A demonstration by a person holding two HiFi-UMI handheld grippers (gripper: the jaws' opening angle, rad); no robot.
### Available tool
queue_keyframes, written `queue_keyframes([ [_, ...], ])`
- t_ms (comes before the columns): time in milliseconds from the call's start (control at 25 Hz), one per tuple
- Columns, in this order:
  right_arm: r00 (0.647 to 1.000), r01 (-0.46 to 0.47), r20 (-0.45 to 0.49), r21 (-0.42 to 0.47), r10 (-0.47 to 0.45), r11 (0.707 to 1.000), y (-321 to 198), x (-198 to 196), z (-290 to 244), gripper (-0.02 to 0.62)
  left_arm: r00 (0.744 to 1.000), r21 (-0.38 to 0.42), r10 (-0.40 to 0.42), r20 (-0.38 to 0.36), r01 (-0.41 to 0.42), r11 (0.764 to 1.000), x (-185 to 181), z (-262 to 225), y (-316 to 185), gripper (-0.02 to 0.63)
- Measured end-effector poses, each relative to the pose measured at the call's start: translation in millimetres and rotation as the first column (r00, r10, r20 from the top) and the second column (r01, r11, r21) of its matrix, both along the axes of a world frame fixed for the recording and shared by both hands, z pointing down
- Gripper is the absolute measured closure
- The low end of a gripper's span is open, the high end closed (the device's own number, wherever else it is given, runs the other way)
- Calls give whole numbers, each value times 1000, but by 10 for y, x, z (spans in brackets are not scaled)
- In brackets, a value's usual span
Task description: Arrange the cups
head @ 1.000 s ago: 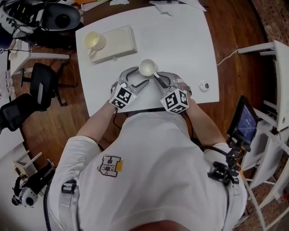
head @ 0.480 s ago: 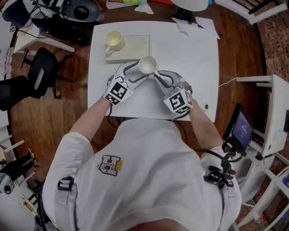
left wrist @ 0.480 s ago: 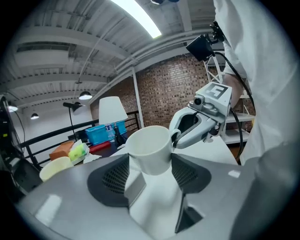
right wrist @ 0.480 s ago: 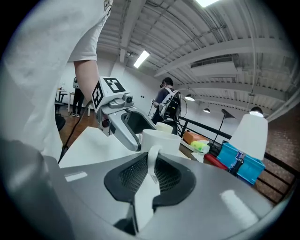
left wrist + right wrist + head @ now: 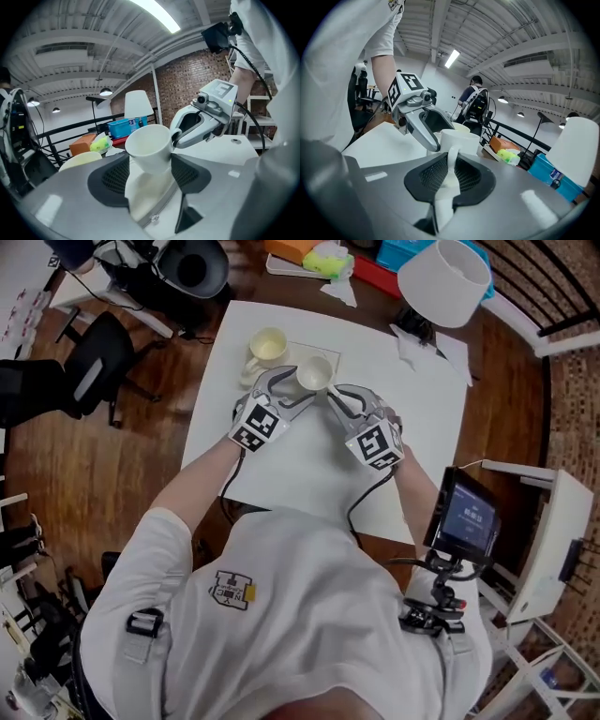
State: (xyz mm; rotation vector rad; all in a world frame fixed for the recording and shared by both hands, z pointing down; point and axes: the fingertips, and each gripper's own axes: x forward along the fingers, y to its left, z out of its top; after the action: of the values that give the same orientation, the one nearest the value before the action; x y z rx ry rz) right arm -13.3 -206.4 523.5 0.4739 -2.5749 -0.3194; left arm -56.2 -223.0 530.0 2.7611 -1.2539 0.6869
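Both grippers carry a white cup (image 5: 314, 374) above the white table (image 5: 309, 470). My right gripper (image 5: 330, 396) is shut on its handle, which runs down between the pads in the right gripper view, under the white cup (image 5: 458, 140). My left gripper (image 5: 298, 388) is shut on the body of the white cup (image 5: 147, 145), whose base sits between its two pads. A cream cup (image 5: 268, 345) stands on a white tray (image 5: 289, 352) just beyond the held cup. That cream cup (image 5: 84, 159) also shows to the left in the left gripper view.
A white lamp shade (image 5: 445, 282) stands at the table's far right corner. Beyond the table lie a blue bin (image 5: 403, 253), an orange box (image 5: 295, 248) and a green object (image 5: 328, 259). A screen on a stand (image 5: 466, 517) is at the right, an office chair (image 5: 94, 371) at the left.
Both grippers have moved together with the white cup, away from the near edge and up, toward the tray with the cream cup. Neither grip has changed.
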Motion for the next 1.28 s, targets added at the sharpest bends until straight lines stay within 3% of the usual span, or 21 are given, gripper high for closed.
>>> queue_keyframes([
  [280, 997, 30, 72, -79, -24, 996, -348, -98, 176, 554, 983, -43, -183, -15, 182, 982, -107, 161, -246, 383],
  [400, 995, 19, 97, -117, -8, 993, -457, -99, 267, 554, 975, -26, -221, -4, 221, 975, -113, 230, -286, 504],
  [440, 994, 20, 106, -125, -7, 992, -471, -115, 284, 555, 973, -20, -229, -2, 229, 973, -127, 238, -288, 514],
  [800, 989, 21, 147, -134, -1, 991, -461, -236, 314, 554, 962, -7, -271, 6, 271, 962, -233, 214, -269, 517],
  [1280, 990, -13, 135, -111, 28, 994, -484, -238, 385, 551, 965, 6, -260, 30, 260, 965, -210, 302, -294, 517],
])
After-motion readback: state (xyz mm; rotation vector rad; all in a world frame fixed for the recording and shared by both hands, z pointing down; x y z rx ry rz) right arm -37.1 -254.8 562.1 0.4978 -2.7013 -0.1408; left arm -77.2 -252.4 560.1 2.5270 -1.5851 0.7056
